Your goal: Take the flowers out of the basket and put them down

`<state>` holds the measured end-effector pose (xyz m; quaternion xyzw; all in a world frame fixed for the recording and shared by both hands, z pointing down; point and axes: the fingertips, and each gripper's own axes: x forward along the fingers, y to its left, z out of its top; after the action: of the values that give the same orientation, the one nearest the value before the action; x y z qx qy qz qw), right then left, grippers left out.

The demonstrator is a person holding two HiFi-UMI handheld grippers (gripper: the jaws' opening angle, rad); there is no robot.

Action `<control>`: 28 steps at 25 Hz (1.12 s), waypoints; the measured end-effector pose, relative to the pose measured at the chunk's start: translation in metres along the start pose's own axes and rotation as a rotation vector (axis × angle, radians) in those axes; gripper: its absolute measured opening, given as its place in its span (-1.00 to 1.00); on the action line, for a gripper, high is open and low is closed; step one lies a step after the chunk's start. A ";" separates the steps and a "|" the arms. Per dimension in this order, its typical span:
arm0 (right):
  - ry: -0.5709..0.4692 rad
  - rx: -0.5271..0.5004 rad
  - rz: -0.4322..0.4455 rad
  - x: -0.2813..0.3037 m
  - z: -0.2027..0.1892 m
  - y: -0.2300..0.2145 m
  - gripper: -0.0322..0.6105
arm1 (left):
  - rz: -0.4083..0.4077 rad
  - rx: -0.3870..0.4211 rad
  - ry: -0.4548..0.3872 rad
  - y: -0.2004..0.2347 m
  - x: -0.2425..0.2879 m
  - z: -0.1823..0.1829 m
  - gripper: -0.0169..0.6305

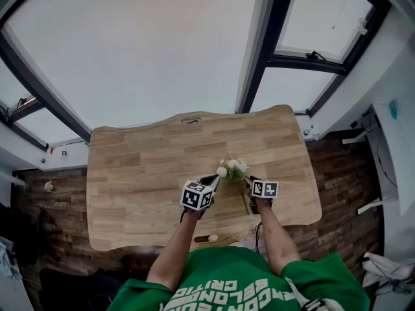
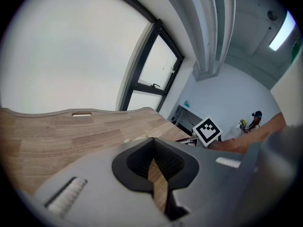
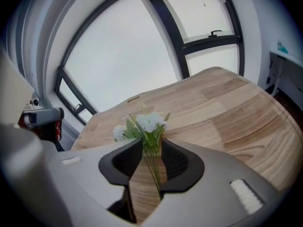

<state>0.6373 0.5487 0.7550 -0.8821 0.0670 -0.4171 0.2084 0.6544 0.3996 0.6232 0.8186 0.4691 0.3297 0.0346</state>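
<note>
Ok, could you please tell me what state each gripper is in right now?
Left gripper: jaws closed at the tips, holding nothing.
Right gripper: jaws open, stems of the flowers standing between them, not clamped.

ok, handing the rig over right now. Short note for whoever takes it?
Left gripper: shut, empty, over the table.
Right gripper: jaws apart, flowers between them by the stems, pads not clamping, blooms past the tips.
Done: flowers are out, sitting between the two grippers over the near part of the table. No basket in any view.
Left: can't tell whether the flowers rest on the table yet. Confirm they lie flat, then back both grippers off.
</note>
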 end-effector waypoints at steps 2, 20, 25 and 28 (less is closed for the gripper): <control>-0.043 -0.006 -0.013 -0.014 0.006 0.004 -0.53 | -0.009 0.008 -0.011 -0.003 -0.006 0.002 -0.90; -0.426 -0.147 0.010 -0.174 0.047 0.114 -0.89 | -0.068 0.106 -0.191 -0.041 -0.100 0.025 -0.90; -0.492 -0.184 0.028 -0.210 0.045 0.146 -0.89 | -0.087 0.123 -0.225 -0.051 -0.124 0.024 -0.90; -0.505 -0.210 0.036 -0.221 0.036 0.163 -0.89 | -0.097 0.132 -0.254 -0.057 -0.139 0.026 -0.90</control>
<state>0.5321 0.4772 0.5094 -0.9735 0.0717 -0.1711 0.1335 0.5795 0.3281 0.5120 0.8307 0.5204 0.1899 0.0555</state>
